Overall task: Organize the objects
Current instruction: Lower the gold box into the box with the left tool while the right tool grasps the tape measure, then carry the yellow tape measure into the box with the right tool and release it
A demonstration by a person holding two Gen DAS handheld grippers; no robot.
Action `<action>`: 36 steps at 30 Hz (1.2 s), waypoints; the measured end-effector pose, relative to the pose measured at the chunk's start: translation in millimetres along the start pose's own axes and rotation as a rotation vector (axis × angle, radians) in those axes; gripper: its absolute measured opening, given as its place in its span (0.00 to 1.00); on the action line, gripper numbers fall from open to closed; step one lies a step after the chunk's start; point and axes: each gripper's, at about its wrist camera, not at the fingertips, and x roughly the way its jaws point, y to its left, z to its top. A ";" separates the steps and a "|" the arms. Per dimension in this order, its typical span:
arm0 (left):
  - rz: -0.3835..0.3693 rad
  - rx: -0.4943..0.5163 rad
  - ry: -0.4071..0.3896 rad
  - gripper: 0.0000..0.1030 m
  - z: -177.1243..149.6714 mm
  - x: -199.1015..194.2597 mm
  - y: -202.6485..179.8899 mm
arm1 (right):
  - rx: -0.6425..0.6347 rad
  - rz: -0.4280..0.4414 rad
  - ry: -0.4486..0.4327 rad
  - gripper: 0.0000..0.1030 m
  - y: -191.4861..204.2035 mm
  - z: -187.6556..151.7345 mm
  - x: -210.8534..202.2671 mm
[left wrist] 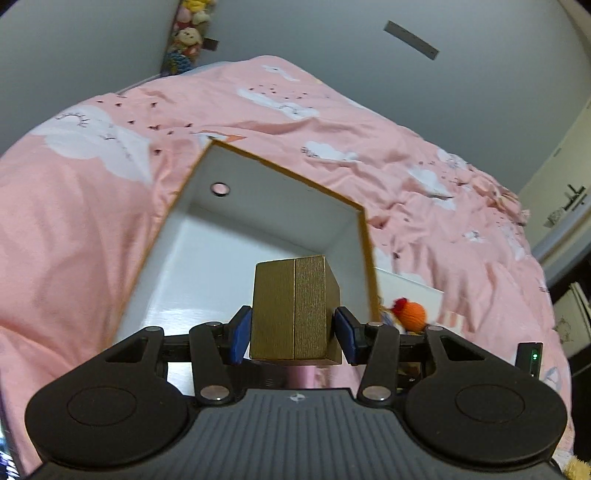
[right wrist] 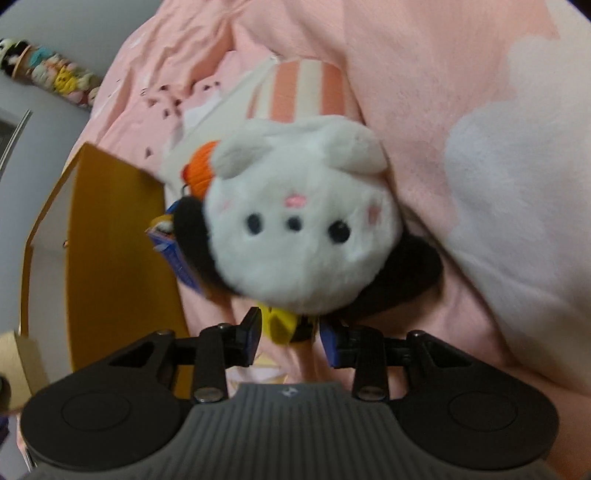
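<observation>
My left gripper [left wrist: 292, 334] is shut on a small gold box [left wrist: 293, 308] and holds it over the open storage box [left wrist: 255, 173], which has white inside walls and a gold-brown rim. In the right wrist view my right gripper [right wrist: 290, 334] is closed on the yellow and black lower part of a white plush cat [right wrist: 303, 218] and holds it above the pink bedding. The storage box's orange-brown outer wall [right wrist: 114, 258] stands just left of the plush.
A pink duvet [left wrist: 92, 240] with white clouds covers the bed. An orange knitted toy [left wrist: 412, 314] and other small toys lie right of the storage box, beside a white lid [left wrist: 410, 288]. A striped pink fabric item [right wrist: 299, 88] lies behind the plush. A shelf of plush toys [left wrist: 188, 33] hangs on the wall.
</observation>
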 end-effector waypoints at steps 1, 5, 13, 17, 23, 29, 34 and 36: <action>0.015 -0.002 0.004 0.53 1.4 1.0 3.5 | 0.005 -0.005 -0.003 0.36 -1.1 1.2 4.1; 0.072 0.016 0.020 0.53 6.4 -2.2 12.0 | 0.035 -0.001 -0.002 0.35 -5.6 4.7 19.0; 0.260 0.204 0.093 0.53 -0.3 -7.8 6.2 | -0.165 -0.017 -0.060 0.22 20.3 -20.1 -5.7; 0.303 0.289 0.169 0.53 -6.6 1.6 1.3 | -0.296 -0.020 -0.097 0.22 40.3 -39.5 -25.6; 0.376 0.374 0.258 0.53 -16.7 22.1 -9.5 | -0.382 0.039 -0.109 0.22 55.4 -48.7 -38.5; 0.387 0.368 0.347 0.53 -19.8 36.6 -9.9 | -0.365 0.053 -0.105 0.22 50.6 -44.7 -36.4; 0.392 0.355 0.399 0.54 -23.7 44.8 -5.4 | -0.374 0.071 -0.111 0.22 50.7 -43.1 -37.3; 0.388 0.370 0.409 0.54 -25.1 45.5 -5.5 | -0.384 0.075 -0.116 0.22 51.9 -43.8 -38.9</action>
